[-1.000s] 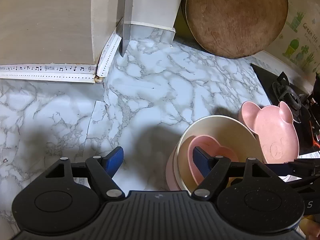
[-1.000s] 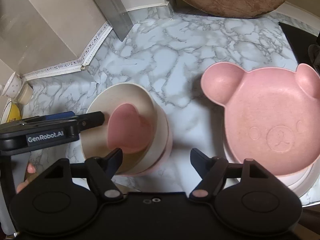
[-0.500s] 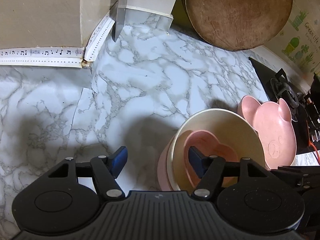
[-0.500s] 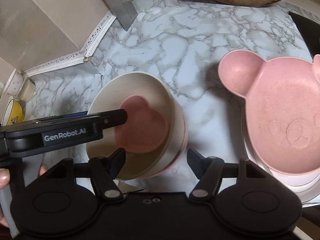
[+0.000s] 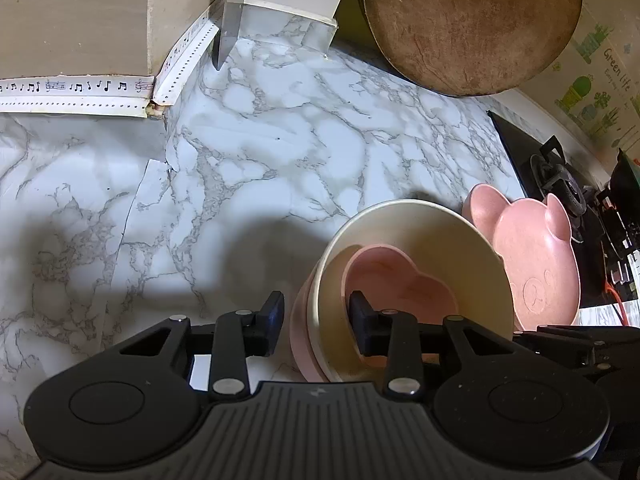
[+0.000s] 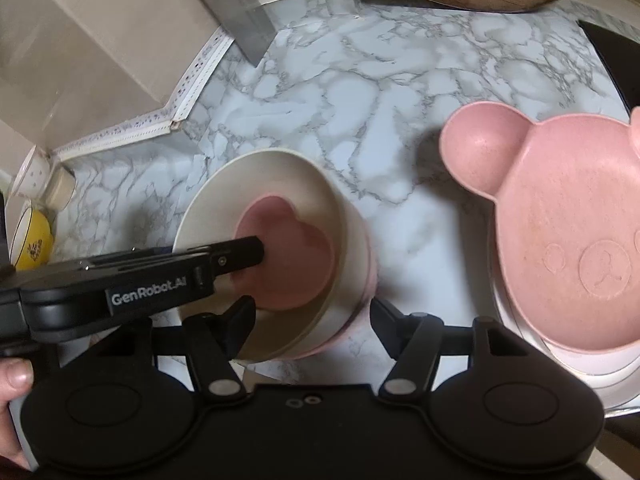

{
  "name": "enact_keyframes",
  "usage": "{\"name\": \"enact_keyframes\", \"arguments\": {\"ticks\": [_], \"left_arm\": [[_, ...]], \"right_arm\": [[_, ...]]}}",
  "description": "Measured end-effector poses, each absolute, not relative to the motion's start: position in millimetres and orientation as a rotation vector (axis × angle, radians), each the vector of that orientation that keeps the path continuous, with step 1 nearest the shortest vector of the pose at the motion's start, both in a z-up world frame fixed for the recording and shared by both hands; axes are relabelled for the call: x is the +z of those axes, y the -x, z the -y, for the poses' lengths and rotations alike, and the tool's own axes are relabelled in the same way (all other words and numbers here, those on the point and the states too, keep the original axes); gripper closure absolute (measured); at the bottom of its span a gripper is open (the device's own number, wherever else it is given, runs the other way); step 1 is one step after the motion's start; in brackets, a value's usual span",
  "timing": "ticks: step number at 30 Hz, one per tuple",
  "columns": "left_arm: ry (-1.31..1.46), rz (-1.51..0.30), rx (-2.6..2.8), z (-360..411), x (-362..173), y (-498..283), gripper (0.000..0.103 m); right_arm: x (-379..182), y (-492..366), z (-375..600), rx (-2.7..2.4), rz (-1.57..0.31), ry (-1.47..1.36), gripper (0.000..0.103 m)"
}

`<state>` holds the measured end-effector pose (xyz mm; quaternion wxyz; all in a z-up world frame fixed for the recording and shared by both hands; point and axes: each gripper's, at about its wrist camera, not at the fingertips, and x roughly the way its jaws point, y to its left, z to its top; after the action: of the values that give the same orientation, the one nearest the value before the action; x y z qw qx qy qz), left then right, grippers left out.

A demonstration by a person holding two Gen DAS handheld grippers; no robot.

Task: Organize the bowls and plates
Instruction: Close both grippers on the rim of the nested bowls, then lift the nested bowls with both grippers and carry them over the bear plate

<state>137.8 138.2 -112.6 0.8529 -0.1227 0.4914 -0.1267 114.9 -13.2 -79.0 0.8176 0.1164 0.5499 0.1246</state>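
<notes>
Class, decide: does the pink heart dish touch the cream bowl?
Touching. The right wrist view shows the pink heart dish resting inside the cream bowl, on its floor.

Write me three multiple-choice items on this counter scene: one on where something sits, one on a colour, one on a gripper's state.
1. The heart-shaped dish sits:
A. inside the cream bowl
B. on the bear plate
C. on bare counter

2. The bear-shaped plate is:
A. cream
B. pink
C. yellow

3. The left gripper is:
A. wide open above the counter
B. holding the bear plate
C. straddling the stacked bowls' near wall

A: the cream rim rings the heart dish.
B: both views show it pink.
C: one finger is outside the stack, one inside; its jaws have just been closing.
</notes>
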Motion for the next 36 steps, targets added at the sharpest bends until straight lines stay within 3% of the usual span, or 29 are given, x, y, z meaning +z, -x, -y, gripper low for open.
{"name": "enact_keyframes", "arguments": {"ticks": [7,12,17,36], "left_arm": [[0.281,-1.023,-0.250,-143,-110,-139,0.069],[0.287,-1.025,-0.241,-144,-111,-139,0.070],[0.295,-1.024,-0.252,-141,-112,-137,0.079],[0.307,-1.008,-0.173,-131,-97,-124,0.080]], "right_arm": [[-74,-114,21,0.234,-1.139,-0.286,0.039],[-80,-118,22,0.219,-1.147,-0.274,0.055],[-79,-116,21,0.220,-1.137,-0.273,0.065],[-67,-117,30,0.208,-1.096,-0.264,0.075]]}}
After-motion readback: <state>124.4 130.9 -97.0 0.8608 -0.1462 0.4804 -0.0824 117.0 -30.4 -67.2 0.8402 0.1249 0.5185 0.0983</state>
